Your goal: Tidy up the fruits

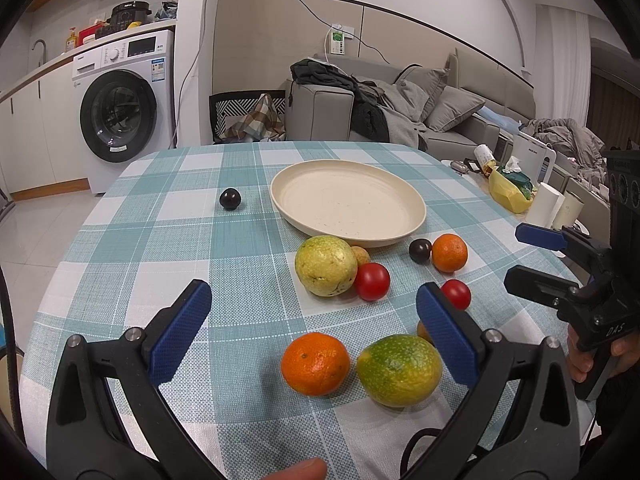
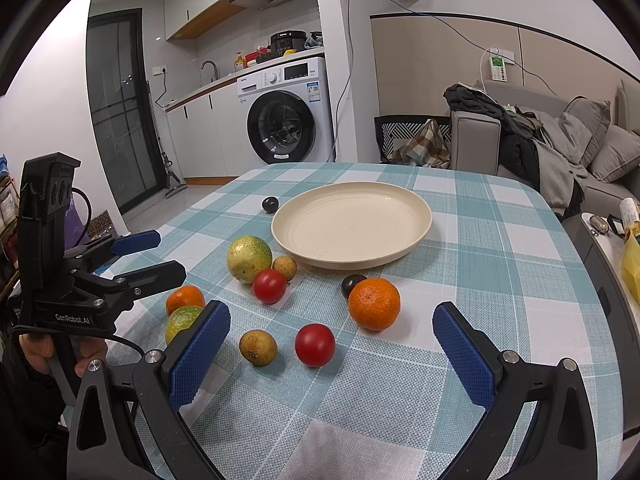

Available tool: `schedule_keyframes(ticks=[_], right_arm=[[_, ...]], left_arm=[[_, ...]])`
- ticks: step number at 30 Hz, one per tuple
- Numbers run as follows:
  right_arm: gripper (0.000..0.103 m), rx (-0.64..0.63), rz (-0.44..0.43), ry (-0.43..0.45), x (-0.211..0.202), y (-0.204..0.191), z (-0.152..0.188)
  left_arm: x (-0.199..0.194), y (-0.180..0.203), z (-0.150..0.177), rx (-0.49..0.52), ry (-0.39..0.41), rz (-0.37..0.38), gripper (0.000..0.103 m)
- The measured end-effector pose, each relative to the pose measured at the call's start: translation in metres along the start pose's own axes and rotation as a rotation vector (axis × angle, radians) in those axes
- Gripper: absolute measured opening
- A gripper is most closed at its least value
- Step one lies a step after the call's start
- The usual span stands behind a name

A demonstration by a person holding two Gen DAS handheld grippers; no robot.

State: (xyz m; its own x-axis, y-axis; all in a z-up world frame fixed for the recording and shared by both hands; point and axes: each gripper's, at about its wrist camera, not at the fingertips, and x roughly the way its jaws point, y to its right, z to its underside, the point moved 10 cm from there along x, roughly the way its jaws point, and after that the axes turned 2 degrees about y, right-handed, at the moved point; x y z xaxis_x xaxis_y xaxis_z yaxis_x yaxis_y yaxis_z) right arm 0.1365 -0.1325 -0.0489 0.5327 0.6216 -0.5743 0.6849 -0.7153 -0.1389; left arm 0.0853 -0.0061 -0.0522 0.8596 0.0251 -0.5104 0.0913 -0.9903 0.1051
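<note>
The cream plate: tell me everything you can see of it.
The cream plate is round and shallow with a low raised rim, matte, faintly speckled, perhaps ceramic or melamine. It sits flat and upright on the checked tablecloth, toward the far middle, and holds nothing. In the left wrist view the small tan fruit sits at its near rim; contact is unclear. Both grippers are away from it.

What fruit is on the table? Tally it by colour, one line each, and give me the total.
Orange fruits: 2
Red fruits: 2
Green-yellow fruits: 2
Small tan fruits: 2
Dark round fruits: 2
Total: 10
</note>
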Motion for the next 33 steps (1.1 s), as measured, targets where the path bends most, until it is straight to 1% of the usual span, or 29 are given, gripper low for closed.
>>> schedule_keyframes(ticks=[33], right_arm=[[0.103, 0.000, -0.002, -0.007, -0.0002, 0.0019, 0.0027]], left_arm=[[-0.0002, 0.0006, 0.0002, 0.002, 0.000, -0.001, 0.102]])
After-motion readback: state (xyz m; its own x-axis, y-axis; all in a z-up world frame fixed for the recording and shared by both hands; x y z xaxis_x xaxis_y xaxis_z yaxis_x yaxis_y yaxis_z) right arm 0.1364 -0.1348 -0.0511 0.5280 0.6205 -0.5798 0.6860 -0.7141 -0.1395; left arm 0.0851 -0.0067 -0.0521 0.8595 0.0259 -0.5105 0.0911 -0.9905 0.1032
